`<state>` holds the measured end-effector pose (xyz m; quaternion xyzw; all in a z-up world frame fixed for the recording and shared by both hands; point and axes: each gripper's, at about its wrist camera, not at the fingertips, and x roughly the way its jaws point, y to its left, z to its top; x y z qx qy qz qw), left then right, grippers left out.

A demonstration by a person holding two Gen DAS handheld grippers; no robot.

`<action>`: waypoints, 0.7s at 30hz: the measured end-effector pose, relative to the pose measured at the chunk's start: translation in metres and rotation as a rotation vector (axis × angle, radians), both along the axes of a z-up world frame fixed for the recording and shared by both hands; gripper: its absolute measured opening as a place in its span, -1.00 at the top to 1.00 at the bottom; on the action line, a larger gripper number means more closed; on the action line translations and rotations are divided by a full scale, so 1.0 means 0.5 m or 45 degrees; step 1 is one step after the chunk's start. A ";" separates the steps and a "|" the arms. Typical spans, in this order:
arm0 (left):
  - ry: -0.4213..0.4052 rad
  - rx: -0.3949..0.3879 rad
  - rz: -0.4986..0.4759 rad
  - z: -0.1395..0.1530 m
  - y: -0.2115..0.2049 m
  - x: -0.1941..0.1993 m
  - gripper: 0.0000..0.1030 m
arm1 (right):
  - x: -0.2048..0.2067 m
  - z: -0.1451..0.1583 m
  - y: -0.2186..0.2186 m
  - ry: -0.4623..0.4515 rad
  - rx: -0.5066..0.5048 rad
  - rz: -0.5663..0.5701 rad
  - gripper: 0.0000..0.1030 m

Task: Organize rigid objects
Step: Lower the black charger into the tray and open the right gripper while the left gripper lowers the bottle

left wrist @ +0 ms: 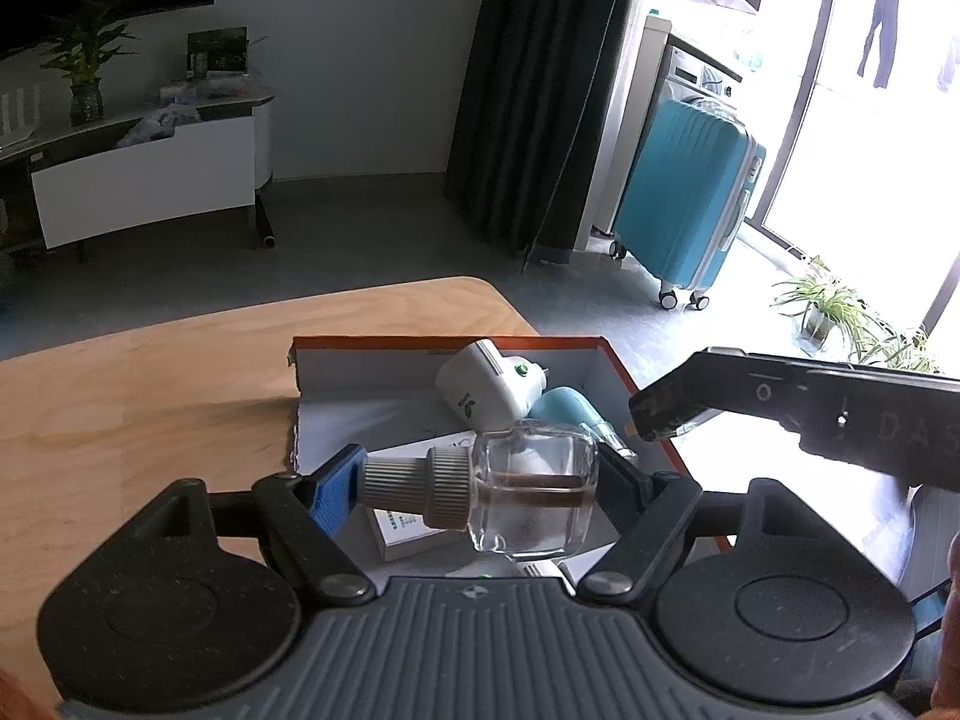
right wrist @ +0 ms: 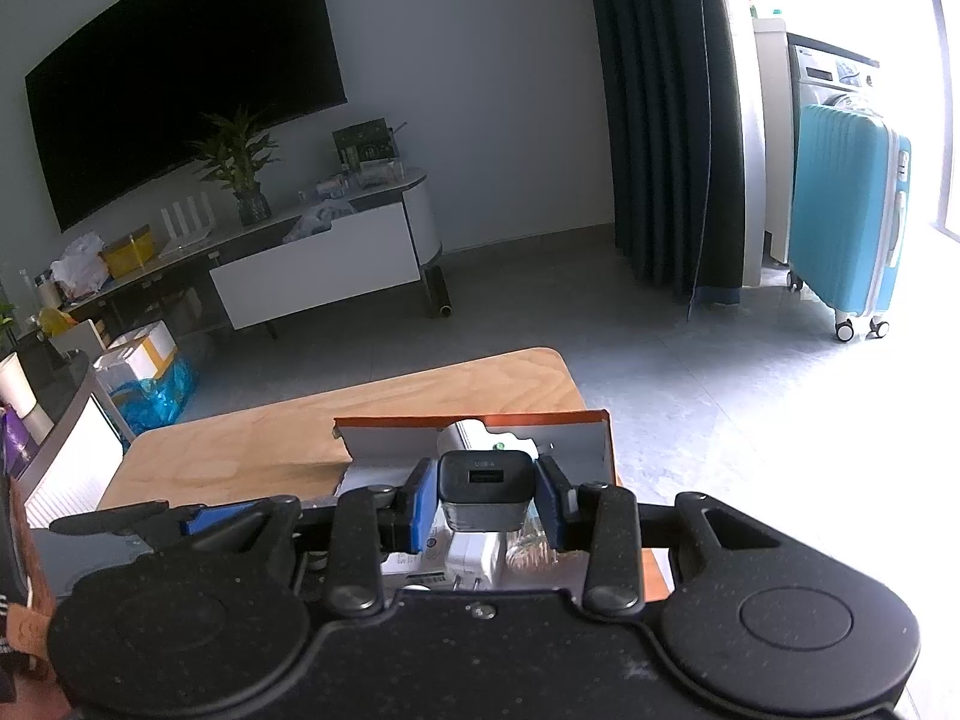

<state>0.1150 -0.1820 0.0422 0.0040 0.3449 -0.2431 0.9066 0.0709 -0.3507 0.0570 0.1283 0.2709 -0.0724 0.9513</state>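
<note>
Left wrist view looks down into an orange-rimmed box [left wrist: 618, 360] that sits on the wooden table [left wrist: 150, 372] near its far right corner. Inside the box, against the far wall, lies a white plug-in device [left wrist: 486, 390] with a green mark, and just beside it on the right a pale blue object [left wrist: 564, 408]. Nearer the camera a small white carton [left wrist: 408, 534] with printed text lies flat on the box floor.

Above the box's near half, the left gripper [left wrist: 480, 495] is clamped on a clear glass bottle [left wrist: 534, 495], which lies on its side across the jaws: the grey ribbed cap [left wrist: 414, 486] presses against the blue pad of the left finger and the square glass base meets the right finger. A dark wick runs through the clear liquid inside.

From the right, the right gripper [right wrist: 486, 495] reaches in over the box's right edge. In the right wrist view its blue-padded fingers [right wrist: 423, 504] grip a black USB charger [right wrist: 486, 489], socket face towards the far wall and marked USB-A, held upright over the box interior. Below it, white items and the glass bottle show only partly.
</note>
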 end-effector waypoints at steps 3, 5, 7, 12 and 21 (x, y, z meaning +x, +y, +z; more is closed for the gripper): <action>0.003 0.000 -0.003 -0.003 -0.003 0.004 -0.57 | 0.011 -0.003 -0.003 0.005 0.000 0.002 0.17; 0.007 0.001 -0.005 -0.005 -0.005 0.006 -0.57 | 0.019 -0.006 -0.005 0.008 0.000 0.001 0.17; 0.009 0.000 -0.009 -0.007 -0.007 0.009 -0.57 | 0.028 -0.007 -0.006 0.012 0.000 0.001 0.17; 0.018 -0.003 -0.015 -0.011 -0.012 0.017 -0.57 | 0.048 -0.010 -0.012 0.013 -0.004 0.003 0.17; 0.024 -0.015 -0.033 -0.017 -0.020 0.036 -0.57 | 0.091 -0.015 -0.031 0.014 -0.029 -0.017 0.17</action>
